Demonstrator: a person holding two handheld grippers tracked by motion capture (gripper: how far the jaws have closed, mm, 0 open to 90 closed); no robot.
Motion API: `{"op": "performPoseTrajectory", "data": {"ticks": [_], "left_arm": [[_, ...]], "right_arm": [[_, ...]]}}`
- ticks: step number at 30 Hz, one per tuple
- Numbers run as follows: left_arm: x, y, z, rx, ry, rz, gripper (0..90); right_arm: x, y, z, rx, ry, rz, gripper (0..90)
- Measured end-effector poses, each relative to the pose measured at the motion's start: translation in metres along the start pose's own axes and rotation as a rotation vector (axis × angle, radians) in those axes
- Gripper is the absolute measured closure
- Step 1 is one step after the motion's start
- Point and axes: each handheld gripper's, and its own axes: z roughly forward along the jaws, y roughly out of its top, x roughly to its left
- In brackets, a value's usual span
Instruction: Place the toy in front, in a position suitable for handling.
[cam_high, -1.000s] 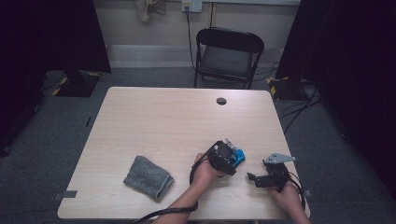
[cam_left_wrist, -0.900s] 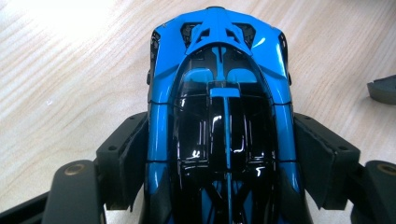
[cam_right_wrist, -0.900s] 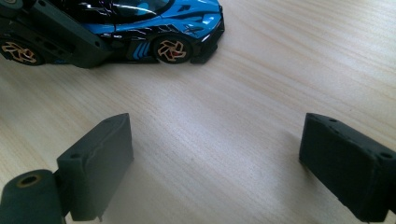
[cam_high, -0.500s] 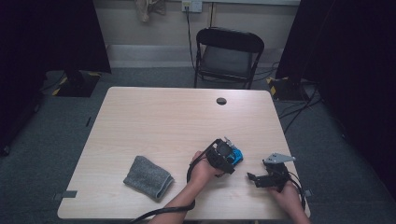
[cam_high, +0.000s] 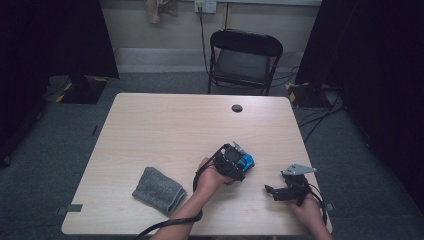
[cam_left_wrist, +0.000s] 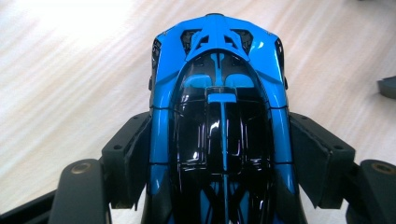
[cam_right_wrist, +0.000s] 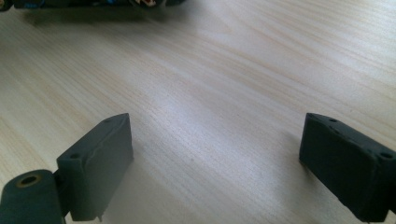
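A blue and black toy car (cam_high: 246, 161) sits between the jaws of my left gripper (cam_high: 239, 159), held just above the table right of centre. In the left gripper view both pads (cam_left_wrist: 133, 154) press on the sides of the car (cam_left_wrist: 219, 93), whose tail end points away from the camera. My right gripper (cam_high: 271, 192) rests near the front right edge with its jaws wide open and pointing left. In the right gripper view my right gripper (cam_right_wrist: 215, 154) has bare wood between its fingers (cam_right_wrist: 100, 163).
A folded grey cloth (cam_high: 159, 190) lies at the front left of the wooden table (cam_high: 165, 130). A small black round cap (cam_high: 237, 108) sits near the far edge. A black folding chair (cam_high: 244, 55) stands behind the table.
My left gripper has risen slightly with the blue car in it. The right gripper has stayed in place.
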Motion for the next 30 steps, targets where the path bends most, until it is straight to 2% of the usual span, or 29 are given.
{"op": "performPoseTrajectory", "data": {"ticks": [10,20,26,30], "left_arm": [[0.027,-0.007,-0.014,0.007,0.021,-0.004,28.5],[0.063,-0.023,-0.029,0.013,0.056,-0.054,28.4],[0.082,-0.033,-0.033,0.028,0.058,-0.068,28.4],[0.096,-0.042,-0.037,0.031,0.07,-0.093,28.4]], "right_arm": [[0.0,0.0,0.0,0.0,0.0,0.0,9.2],[0.0,0.0,0.0,0.0,0.0,0.0,9.2],[0.0,0.0,0.0,0.0,0.0,0.0,9.2],[0.0,0.0,0.0,0.0,0.0,0.0,9.2]]}}
